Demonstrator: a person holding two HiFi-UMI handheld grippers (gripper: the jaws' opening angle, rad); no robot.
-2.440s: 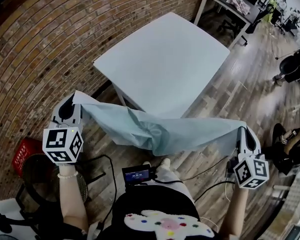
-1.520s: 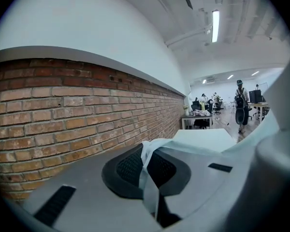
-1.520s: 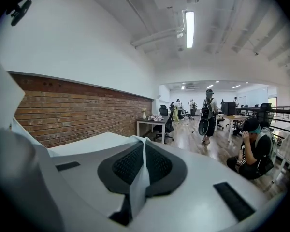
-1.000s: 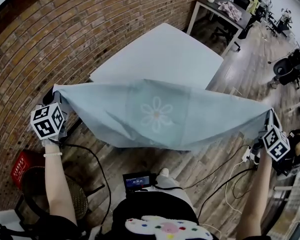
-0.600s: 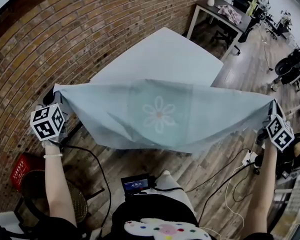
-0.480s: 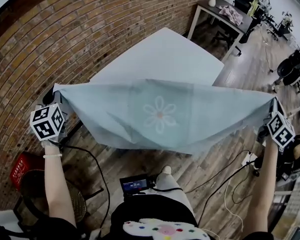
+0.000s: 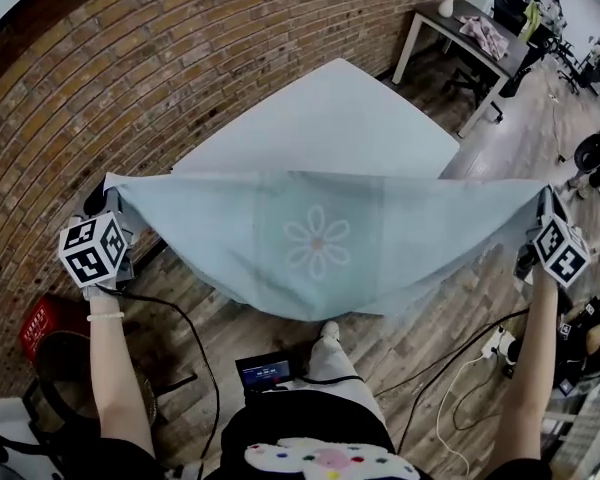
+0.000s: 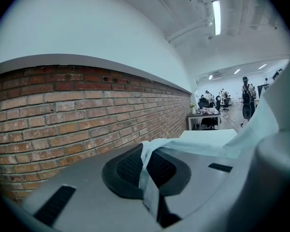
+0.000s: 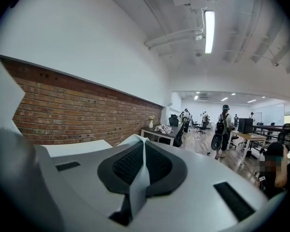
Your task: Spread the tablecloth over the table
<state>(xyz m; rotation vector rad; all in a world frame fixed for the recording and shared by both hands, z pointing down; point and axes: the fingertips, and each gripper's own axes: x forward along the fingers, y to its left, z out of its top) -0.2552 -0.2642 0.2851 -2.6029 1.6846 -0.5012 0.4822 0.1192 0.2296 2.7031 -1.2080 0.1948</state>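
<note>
A pale blue tablecloth (image 7: 320, 233) with a white flower print hangs stretched between my two grippers, in front of the white square table (image 7: 330, 123). Its far edge is taut and its lower part sags toward the floor. My left gripper (image 7: 110, 200) is shut on the cloth's left corner, seen pinched between the pads (image 8: 146, 170) in the left gripper view. My right gripper (image 7: 540, 203) is shut on the right corner, a thin fold (image 9: 139, 178) caught in its jaws. Both grippers are level with the table's near side.
A brick wall (image 7: 130, 58) runs along the table's left side. A dark desk (image 7: 470, 18) with a vase and office chairs stand beyond the table. Cables and a small screen device (image 7: 265, 373) lie on the wooden floor by my feet. People stand far off (image 9: 222, 124).
The cloth has been pulled taut and flatter; the right gripper swung outward and forward with its corner, the left gripper shifted slightly. The table now looks closer to the cloth's far edge.
</note>
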